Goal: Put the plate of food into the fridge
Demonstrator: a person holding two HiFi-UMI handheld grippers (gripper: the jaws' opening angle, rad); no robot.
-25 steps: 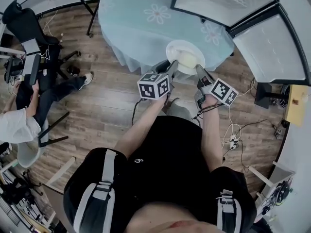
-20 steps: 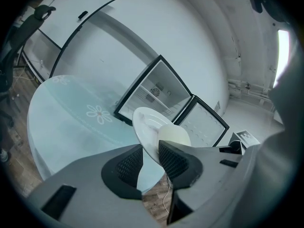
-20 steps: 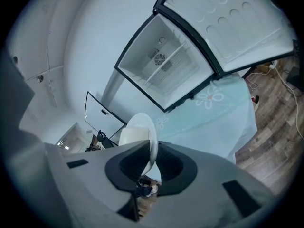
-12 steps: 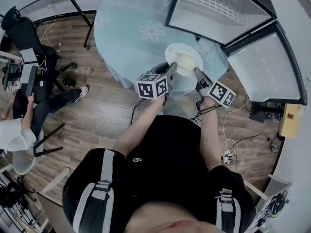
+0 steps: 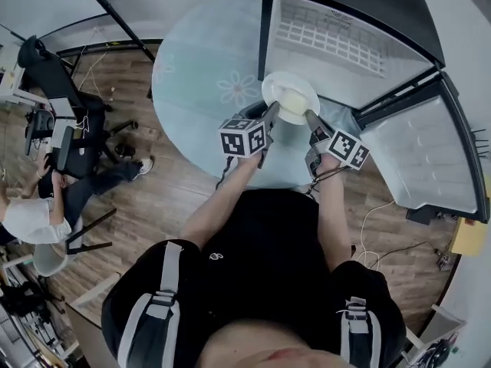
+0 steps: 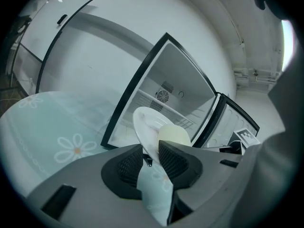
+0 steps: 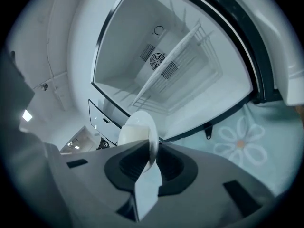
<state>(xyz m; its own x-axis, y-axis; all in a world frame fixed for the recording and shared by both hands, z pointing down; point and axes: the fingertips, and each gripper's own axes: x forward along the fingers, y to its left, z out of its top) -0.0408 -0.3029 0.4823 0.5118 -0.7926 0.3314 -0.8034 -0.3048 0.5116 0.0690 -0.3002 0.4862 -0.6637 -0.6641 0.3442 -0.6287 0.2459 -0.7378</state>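
Note:
A white plate (image 5: pixel 278 86) carrying a pale lump of food (image 5: pixel 294 96) is held level over the round table (image 5: pixel 199 75), just in front of the open fridge (image 5: pixel 337 41). My left gripper (image 5: pixel 270 114) is shut on the plate's near left rim. My right gripper (image 5: pixel 309 118) holds the near right rim, and its jaws are opening slightly with the rim still between them. In the left gripper view the plate (image 6: pixel 144 125) and food (image 6: pixel 174 136) rise from the left gripper (image 6: pixel 151 158). In the right gripper view the plate (image 7: pixel 146 125) stands in the right gripper (image 7: pixel 151 160).
The fridge's wire shelf (image 7: pixel 175 65) and back fan face the plate. Its open door (image 5: pixel 426 156) swings out to the right. A seated person (image 5: pixel 38 213) and office chair (image 5: pixel 54 60) are at the left, on the wooden floor. A stand's leg (image 5: pixel 107 2) crosses the upper left.
Both grippers and the plate have moved forward across the table, away from its near edge and toward the fridge opening. The fridge now fills more of the view.

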